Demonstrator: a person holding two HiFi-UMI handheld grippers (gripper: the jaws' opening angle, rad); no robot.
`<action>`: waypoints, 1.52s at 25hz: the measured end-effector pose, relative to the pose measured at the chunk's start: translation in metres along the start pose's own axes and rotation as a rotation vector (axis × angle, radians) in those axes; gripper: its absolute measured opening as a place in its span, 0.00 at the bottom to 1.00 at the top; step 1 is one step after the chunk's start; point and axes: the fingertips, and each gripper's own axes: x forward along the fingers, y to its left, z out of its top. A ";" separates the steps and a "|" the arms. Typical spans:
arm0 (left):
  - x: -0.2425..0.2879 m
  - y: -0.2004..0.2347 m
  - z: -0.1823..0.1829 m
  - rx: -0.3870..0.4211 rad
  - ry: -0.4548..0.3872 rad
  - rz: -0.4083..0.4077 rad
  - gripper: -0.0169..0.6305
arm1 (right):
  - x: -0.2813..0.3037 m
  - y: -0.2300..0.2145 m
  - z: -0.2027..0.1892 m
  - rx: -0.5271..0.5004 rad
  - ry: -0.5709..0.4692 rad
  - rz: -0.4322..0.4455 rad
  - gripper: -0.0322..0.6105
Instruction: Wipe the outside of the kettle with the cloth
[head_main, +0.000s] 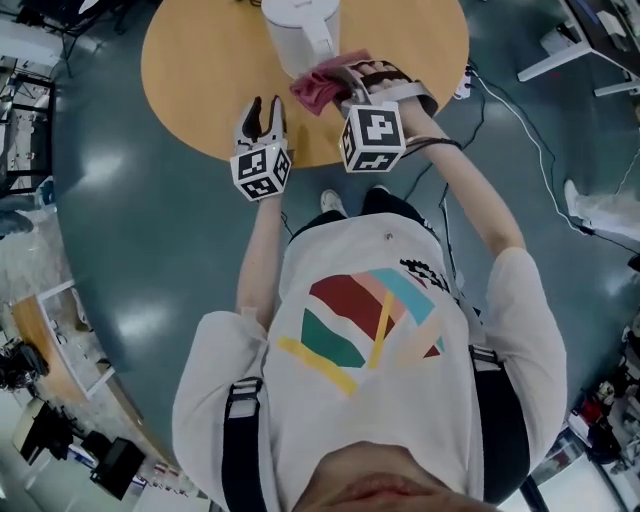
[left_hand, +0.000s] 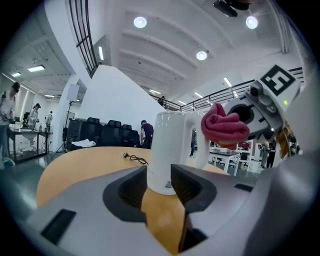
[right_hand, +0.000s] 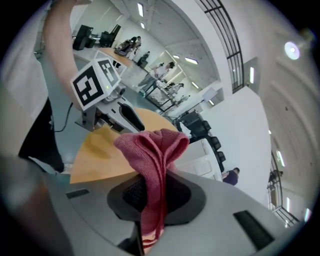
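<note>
Round wood table (head_main: 190, 60), white kettle (head_main: 297, 30); knit pink cloth (head_main: 318, 90) in right gripper (right_hand: 152, 197); left gripper (head_main: 262, 106) narrow, empty

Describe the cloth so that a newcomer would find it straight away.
Start at the round wooden table; a white kettle stands on it. Just beside the kettle, the right gripper pinches a bunched cloth, the only pinkish-red thing there.

1 kettle (head_main: 300, 35), 1 cloth (head_main: 318, 90), 1 table (head_main: 200, 60), 2 hand-held grippers (head_main: 262, 108) (head_main: 340, 86).
</note>
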 end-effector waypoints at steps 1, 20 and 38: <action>0.000 0.000 -0.003 -0.002 0.008 0.002 0.30 | 0.003 0.004 -0.002 0.023 -0.004 -0.047 0.12; 0.034 -0.004 -0.042 0.013 0.115 -0.069 0.30 | 0.075 0.060 -0.030 0.149 -0.042 -0.263 0.12; 0.042 0.001 -0.054 -0.004 0.151 -0.011 0.30 | 0.116 0.055 -0.057 0.171 -0.085 -0.233 0.12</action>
